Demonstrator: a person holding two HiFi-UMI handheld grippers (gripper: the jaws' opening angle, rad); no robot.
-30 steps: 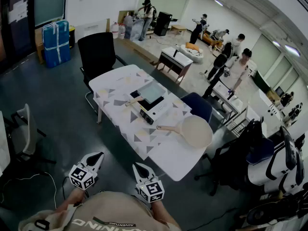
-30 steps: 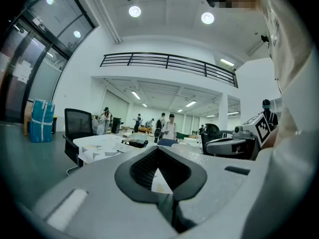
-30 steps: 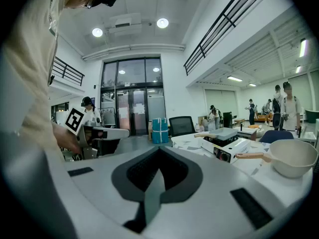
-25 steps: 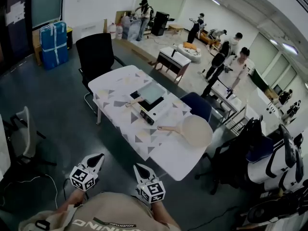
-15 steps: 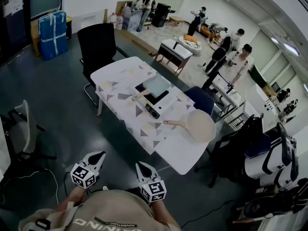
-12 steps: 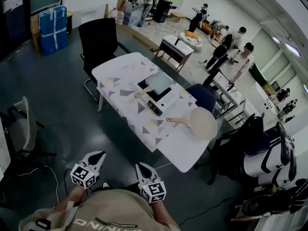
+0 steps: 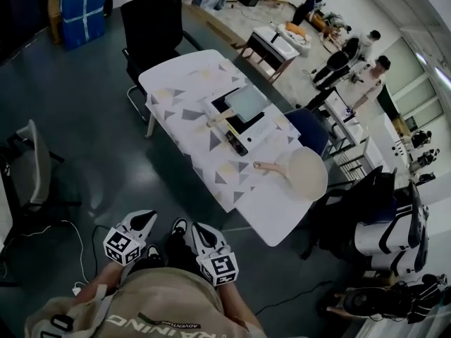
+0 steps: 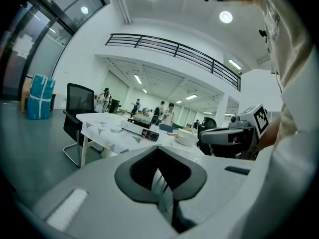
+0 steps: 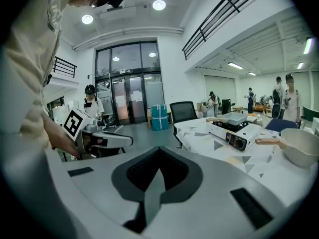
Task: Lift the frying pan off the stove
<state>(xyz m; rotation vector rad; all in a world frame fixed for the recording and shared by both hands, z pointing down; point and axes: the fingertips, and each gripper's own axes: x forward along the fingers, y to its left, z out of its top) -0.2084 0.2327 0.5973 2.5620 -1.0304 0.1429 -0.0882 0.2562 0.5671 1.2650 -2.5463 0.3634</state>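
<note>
On table (image 7: 184,83), frying pan (image 7: 248,102) lies far from fingers (image 7: 144,220).

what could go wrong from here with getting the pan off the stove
The round pan sits at the table edge beside the stove; a reaching arm might knock it off. The left hand-held gripper and right hand-held gripper are shut; they must open before the frying pan handle.

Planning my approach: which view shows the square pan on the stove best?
Head view: the whole square pan, handle included, seen from above on the stove. The right gripper view shows it small, side-on; the left gripper view, too small to tell.
</note>
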